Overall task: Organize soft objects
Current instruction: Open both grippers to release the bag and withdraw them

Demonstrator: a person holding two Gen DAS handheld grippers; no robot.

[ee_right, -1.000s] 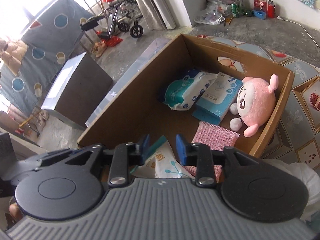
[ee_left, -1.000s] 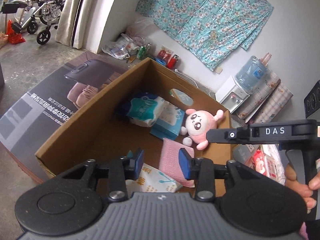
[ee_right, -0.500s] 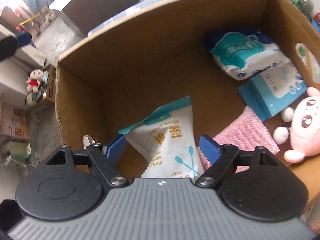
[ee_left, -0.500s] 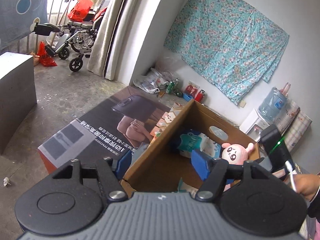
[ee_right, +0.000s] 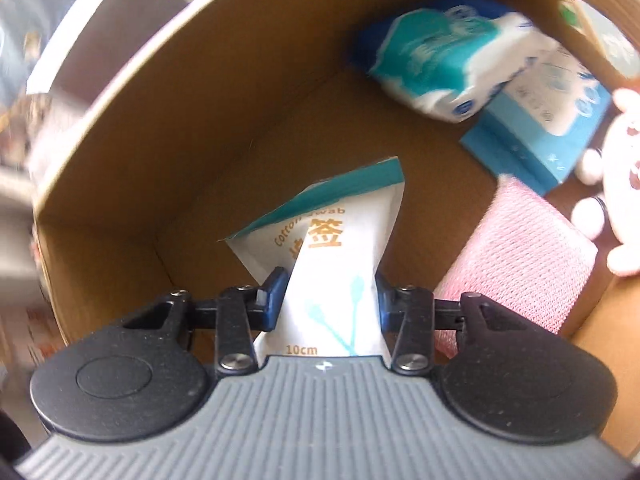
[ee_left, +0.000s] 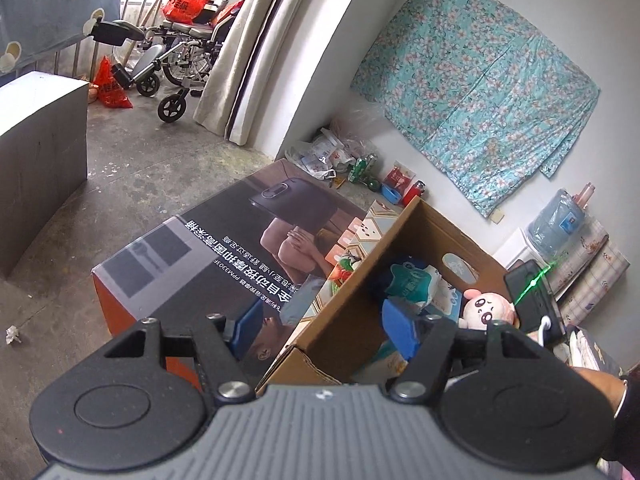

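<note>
plush toy (ee_right: 624, 200): blurred, cut by right edge | wipes pack (ee_right: 436, 60): blurred

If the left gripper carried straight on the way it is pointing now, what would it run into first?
Most likely the near corner of the cardboard box, which sits right between the open left gripper pads. Depth is hard to judge here.

Location type: a lived-in home interior — a plain room used partly for storage. Indicators: bare concrete floor (ee_left: 132, 168); white plastered walls; a floral cloth (ee_left: 476, 92) pinned to the wall; a water dispenser (ee_left: 556, 224) carrying a blue bottle; a folded wheelchair (ee_left: 172, 68) parked beside long curtains (ee_left: 240, 52); plastic bags, cans and bottles (ee_left: 352, 164) piled at the wall base — all household items, with no shop or workshop fittings visible.
</note>
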